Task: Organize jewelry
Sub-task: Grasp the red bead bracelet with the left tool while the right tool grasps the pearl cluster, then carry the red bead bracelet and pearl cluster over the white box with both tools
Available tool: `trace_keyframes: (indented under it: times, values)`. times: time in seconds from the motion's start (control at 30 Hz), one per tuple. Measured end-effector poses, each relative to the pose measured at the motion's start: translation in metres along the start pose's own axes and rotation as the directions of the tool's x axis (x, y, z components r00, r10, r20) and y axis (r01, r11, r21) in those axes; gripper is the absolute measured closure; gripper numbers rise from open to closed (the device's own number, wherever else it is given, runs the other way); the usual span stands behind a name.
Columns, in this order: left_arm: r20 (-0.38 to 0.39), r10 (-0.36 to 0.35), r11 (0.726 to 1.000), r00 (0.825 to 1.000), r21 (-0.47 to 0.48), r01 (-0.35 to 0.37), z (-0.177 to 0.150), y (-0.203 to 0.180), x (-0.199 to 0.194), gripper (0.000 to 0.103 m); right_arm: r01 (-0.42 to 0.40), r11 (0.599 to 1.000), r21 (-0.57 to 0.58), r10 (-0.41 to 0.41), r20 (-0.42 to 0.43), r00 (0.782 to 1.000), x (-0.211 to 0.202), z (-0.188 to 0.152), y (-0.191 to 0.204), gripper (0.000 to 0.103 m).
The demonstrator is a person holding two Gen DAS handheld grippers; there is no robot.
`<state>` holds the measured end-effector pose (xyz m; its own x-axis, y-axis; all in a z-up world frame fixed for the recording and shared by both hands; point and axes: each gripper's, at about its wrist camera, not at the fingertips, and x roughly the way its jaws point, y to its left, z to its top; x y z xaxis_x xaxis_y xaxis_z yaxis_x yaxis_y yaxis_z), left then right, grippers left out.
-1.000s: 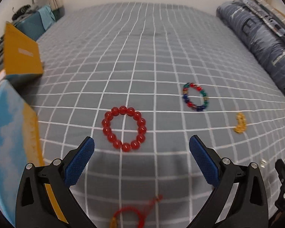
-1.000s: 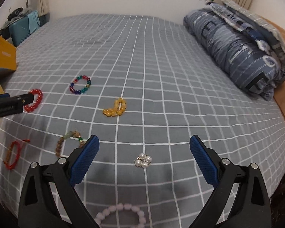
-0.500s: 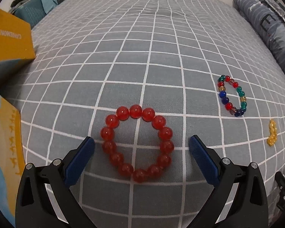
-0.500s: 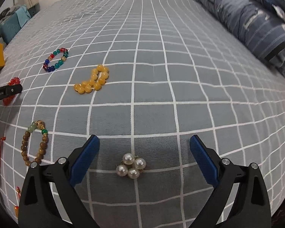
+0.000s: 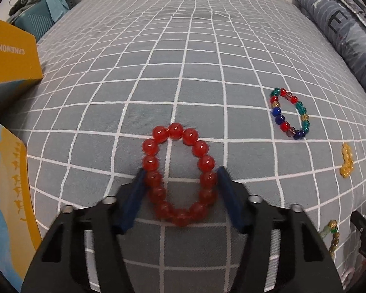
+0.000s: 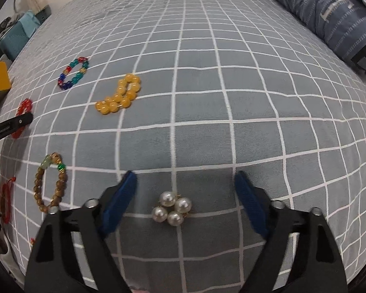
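Left wrist view: the red bead bracelet (image 5: pixel 180 177) is pinched at lower centre by the left gripper (image 5: pixel 180 178); the right gripper (image 6: pixel 185 185) is spread wide around the pearl cluster (image 6: pixel 172 208).

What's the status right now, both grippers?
Left gripper shut on red bead bracelet. Right gripper open, straddling pearl cluster, not touching. Nothing in the way.

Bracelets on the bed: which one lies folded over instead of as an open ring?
The yellow bead bracelet, doubled over into a curved clump. The red bracelet, multicoloured bracelet and brown bracelet each form an open loop.
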<state>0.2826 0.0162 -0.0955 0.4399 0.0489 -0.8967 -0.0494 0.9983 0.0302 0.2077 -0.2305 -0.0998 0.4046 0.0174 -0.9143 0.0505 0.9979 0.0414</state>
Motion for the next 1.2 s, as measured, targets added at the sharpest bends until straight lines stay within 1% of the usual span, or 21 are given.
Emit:
trace_keyframes:
  times: [0.03,0.1,0.13,0.2,0.23,0.27,0.33,0.4,0.53,0.73,0.83,1.03,1.2]
  values:
    - [0.000,-0.006,1.000,1.000,0.005,0.006,-0.002,-0.002,-0.001,0.060,-0.002,1.000,-0.001,0.002,0.000,1.000,-0.001,-0.001,0.001,0.039]
    - [-0.005,-0.018,1.000,1.000,0.013,0.018,-0.003,-0.003,-0.002,0.067,-0.003,1.000,-0.001,0.003,0.001,1.000,-0.003,-0.002,0.002,0.052]
    - [-0.004,-0.019,1.000,1.000,0.020,0.019,-0.003,-0.005,-0.003,0.071,-0.001,1.000,0.002,0.001,0.002,1.000,-0.004,-0.003,0.001,0.057]
    - [-0.002,-0.026,0.999,1.000,0.037,0.026,-0.005,-0.007,-0.005,0.075,-0.011,1.000,0.012,0.011,0.006,1.000,-0.006,-0.004,-0.001,0.081]
    - [0.002,-0.027,0.999,1.000,0.041,0.027,-0.006,-0.008,-0.006,0.076,-0.013,1.000,0.006,0.013,0.006,1.000,-0.007,-0.004,-0.001,0.085]
    - [0.006,-0.033,0.999,0.999,0.041,0.033,-0.006,-0.008,-0.008,0.076,-0.026,1.000,0.002,0.026,0.006,1.000,-0.008,-0.005,-0.001,0.091]
    - [0.007,-0.064,0.997,0.998,0.043,0.064,-0.009,-0.009,-0.012,0.077,-0.034,0.999,0.011,0.034,0.013,0.999,-0.010,-0.005,-0.003,0.092]
    - [0.009,-0.105,0.993,0.994,0.054,0.104,-0.010,-0.013,-0.019,0.090,-0.032,0.999,0.007,0.032,0.023,0.999,-0.012,-0.006,-0.002,0.092]
    - [0.025,-0.130,0.989,0.991,0.074,0.128,-0.013,-0.020,-0.029,0.090,-0.041,0.999,0.011,0.040,0.045,0.998,-0.018,-0.006,-0.002,0.092]
    - [0.042,-0.141,0.987,0.989,0.085,0.137,-0.016,-0.023,-0.033,0.090,-0.043,0.999,0.008,0.043,0.085,0.995,-0.028,-0.007,-0.003,0.092]
    - [0.057,-0.148,0.986,0.987,0.086,0.143,-0.018,-0.020,-0.036,0.090,-0.062,0.998,-0.002,0.062,0.095,0.994,-0.030,-0.007,0.000,0.092]
    - [0.105,-0.153,0.986,0.983,0.086,0.144,-0.016,-0.018,-0.046,0.090,-0.048,0.999,-0.010,0.049,0.147,0.988,-0.040,-0.006,0.002,0.092]
    - [0.146,-0.159,0.985,0.976,0.088,0.147,-0.013,-0.018,-0.052,0.090,-0.007,1.000,-0.012,0.009,0.167,0.986,-0.041,-0.006,0.002,0.092]
